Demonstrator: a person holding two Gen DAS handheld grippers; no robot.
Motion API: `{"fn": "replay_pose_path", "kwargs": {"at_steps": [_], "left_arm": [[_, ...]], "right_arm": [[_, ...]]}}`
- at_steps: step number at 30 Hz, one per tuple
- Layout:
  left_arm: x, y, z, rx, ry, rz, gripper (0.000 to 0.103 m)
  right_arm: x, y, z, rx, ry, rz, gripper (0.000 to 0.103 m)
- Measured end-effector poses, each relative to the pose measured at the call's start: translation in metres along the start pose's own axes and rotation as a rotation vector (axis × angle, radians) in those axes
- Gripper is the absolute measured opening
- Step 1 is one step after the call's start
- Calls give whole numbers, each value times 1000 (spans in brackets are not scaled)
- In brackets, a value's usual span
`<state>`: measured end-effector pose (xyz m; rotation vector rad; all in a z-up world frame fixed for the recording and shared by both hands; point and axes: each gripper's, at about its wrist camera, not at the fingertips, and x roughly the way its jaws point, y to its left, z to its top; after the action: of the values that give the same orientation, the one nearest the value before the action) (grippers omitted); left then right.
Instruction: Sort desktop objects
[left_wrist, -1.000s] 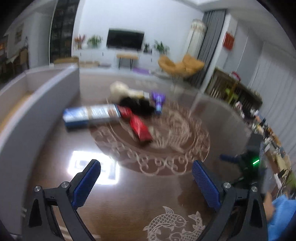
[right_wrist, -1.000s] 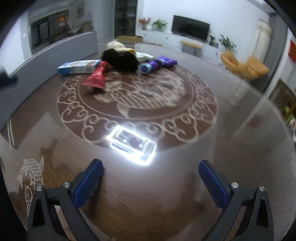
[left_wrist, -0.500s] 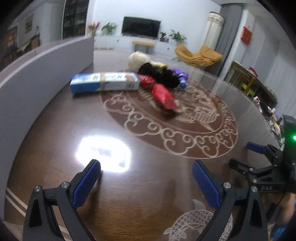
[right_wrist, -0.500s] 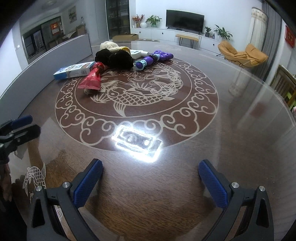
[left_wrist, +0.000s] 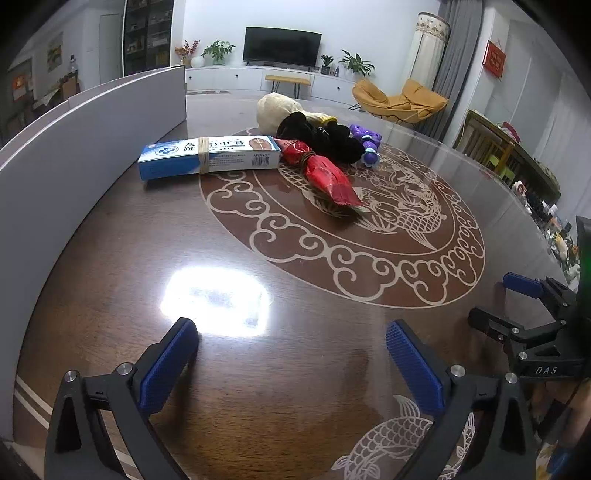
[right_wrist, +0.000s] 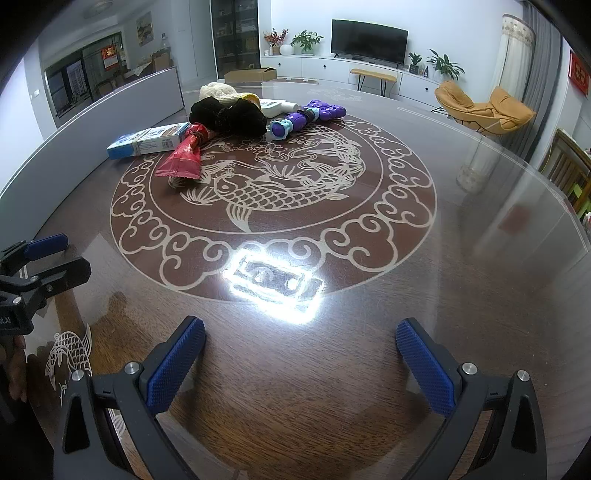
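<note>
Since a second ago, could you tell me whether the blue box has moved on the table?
No. The blue box keeps its place at the round pattern's edge, against the red packet; only the cameras shifted.

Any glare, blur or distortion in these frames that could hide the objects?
Left wrist view: sharp, with ceiling-light glare on bare table, clear of the blue box and red packet; fisheye bends the grey wall. Right wrist view: sharp, glare near the tongs, object pile unobscured.

Sharp, fisheye-bent frames; ceiling-light glare (right_wrist: 275, 282) blazes on the glossy table (right_wrist: 480, 295).
</note>
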<state>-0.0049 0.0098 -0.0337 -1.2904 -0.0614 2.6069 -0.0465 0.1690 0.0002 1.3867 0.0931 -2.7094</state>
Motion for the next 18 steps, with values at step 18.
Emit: {"fn": "replay_pose_path", "kwargs": {"at_steps": [18], "left_arm": [[4, -7, 0, 43, 24, 45, 103]], "right_arm": [[0, 0, 0, 0, 0, 0, 103]]}}
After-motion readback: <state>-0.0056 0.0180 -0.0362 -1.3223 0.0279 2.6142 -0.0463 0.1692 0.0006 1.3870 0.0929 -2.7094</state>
